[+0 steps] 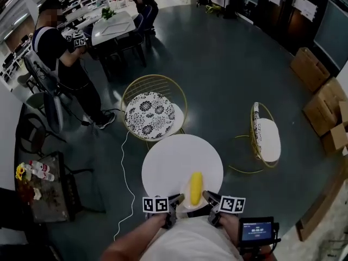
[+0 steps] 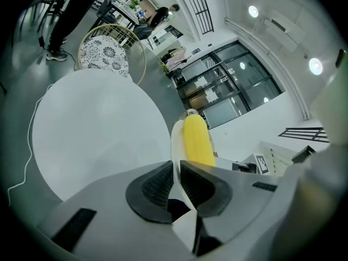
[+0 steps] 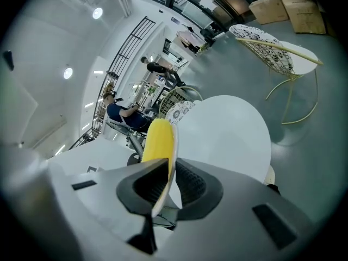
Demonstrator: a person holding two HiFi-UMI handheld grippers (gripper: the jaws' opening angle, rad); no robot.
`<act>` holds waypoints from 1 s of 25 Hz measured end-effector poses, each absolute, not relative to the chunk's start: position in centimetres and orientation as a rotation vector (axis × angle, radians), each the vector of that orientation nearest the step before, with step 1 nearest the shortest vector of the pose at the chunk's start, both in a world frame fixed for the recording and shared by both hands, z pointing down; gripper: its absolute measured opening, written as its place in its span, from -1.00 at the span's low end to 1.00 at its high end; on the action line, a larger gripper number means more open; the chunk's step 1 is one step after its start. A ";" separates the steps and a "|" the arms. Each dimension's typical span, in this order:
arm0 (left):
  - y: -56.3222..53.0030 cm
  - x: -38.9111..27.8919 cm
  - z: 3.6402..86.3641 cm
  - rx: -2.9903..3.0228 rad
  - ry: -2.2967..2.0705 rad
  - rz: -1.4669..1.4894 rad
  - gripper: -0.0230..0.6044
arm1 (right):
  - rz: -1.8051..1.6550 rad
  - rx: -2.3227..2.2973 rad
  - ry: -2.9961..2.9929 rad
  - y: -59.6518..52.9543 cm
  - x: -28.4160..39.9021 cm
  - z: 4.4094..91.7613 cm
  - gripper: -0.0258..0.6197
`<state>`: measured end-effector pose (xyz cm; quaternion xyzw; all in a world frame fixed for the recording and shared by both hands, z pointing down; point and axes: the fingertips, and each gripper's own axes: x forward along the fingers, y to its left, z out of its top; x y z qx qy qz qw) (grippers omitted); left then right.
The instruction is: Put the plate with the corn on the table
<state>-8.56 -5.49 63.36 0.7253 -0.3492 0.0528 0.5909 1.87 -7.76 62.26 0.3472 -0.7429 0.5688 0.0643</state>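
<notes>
A gold wire chair with a black-and-white floral cushion (image 1: 150, 115) stands on the dark grey floor (image 1: 217, 64), and a second gold chair with a plain white cushion (image 1: 266, 138) stands well apart to its right. A thin white cable (image 1: 124, 173) snakes over the floor from near the floral chair, and cardboard boxes (image 1: 321, 105) are heaped at the right edge. At the left, a person in a black shirt (image 1: 57, 53) stands near a white tabletop with a green plant (image 1: 113, 26), and a low dark tabletop (image 1: 51, 197) carries a yellow flower and small bottles.
</notes>
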 end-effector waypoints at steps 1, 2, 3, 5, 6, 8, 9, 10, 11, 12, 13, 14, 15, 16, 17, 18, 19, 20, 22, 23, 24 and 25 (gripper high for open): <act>-5.9 -8.5 63.5 1.686 -0.819 0.121 -0.78 | 1.716 1.034 -2.242 -8.3 1.9 62.4 -0.76; -6.2 -8.4 63.7 1.683 -0.829 0.121 -0.78 | 1.712 1.018 -2.240 -8.8 2.0 62.5 -0.76; -6.7 -8.4 63.8 1.680 -0.842 0.122 -0.78 | 1.706 1.000 -2.240 -9.3 2.0 62.6 -0.76; -7.7 -8.3 64.0 1.669 -0.869 0.118 -0.78 | 1.693 0.960 -2.253 -10.6 1.9 62.5 -0.76; -8.4 -8.3 64.0 1.665 -0.881 0.114 -0.78 | 1.691 0.941 -2.263 -11.3 1.9 62.5 -0.76; -9.5 -8.2 63.9 1.659 -0.903 0.104 -0.78 | 1.695 0.909 -2.274 -12.6 1.9 62.4 -0.76; -10.0 -8.2 63.9 1.655 -0.913 0.101 -0.78 | 1.697 0.896 -2.274 -13.1 1.9 62.5 -0.76; -10.5 -8.2 64.0 1.650 -0.922 0.098 -0.78 | 1.698 0.882 -2.274 -13.6 1.9 62.6 -0.76; -10.9 -8.3 64.0 1.644 -0.932 0.094 -0.78 | 1.697 0.867 -2.274 -14.1 1.9 62.7 -0.76; -11.3 -8.3 64.2 1.636 -0.941 0.090 -0.78 | 1.695 0.851 -2.272 -14.6 1.8 62.9 -0.76; -11.7 -8.3 64.4 1.628 -0.951 0.084 -0.78 | 1.692 0.834 -2.270 -15.1 1.8 63.1 -0.76; -12.2 -8.4 64.6 1.618 -0.961 0.077 -0.78 | 1.687 0.818 -2.269 -15.7 1.7 63.3 -0.76; -12.6 -8.4 64.9 1.610 -0.971 0.070 -0.78 | 1.680 0.802 -2.267 -16.3 1.6 63.6 -0.76; -13.0 -8.4 65.2 1.603 -0.981 0.064 -0.78 | 1.672 0.786 -2.266 -16.9 1.6 63.9 -0.76; -13.4 -8.4 65.4 1.598 -0.992 0.060 -0.78 | 1.666 0.772 -2.264 -17.4 1.5 64.2 -0.76; -13.7 -8.4 65.5 1.595 -1.001 0.057 -0.78 | 1.661 0.760 -2.263 -17.7 1.5 64.3 -0.76; -14.0 -8.4 65.6 1.594 -1.009 0.055 -0.78 | 1.657 0.751 -2.261 -18.0 1.5 64.4 -0.76; -14.3 -8.4 65.8 1.593 -1.015 0.054 -0.78 | 1.657 0.743 -2.258 -18.3 1.5 64.7 -0.76; -15.0 -8.2 66.4 1.587 -1.025 0.058 -0.78 | 1.658 0.728 -2.249 -19.0 1.6 65.4 -0.76; -15.4 -8.2 66.8 1.583 -1.031 0.062 -0.78 | 1.655 0.719 -2.245 -19.4 1.7 65.8 -0.76; -15.8 -8.3 67.2 1.578 -1.039 0.068 -0.78 | 1.649 0.711 -2.240 -19.8 1.6 66.3 -0.76; -15.9 -8.5 67.5 1.572 -1.049 0.075 -0.78 | 1.641 0.703 -2.236 -20.2 1.6 66.8 -0.76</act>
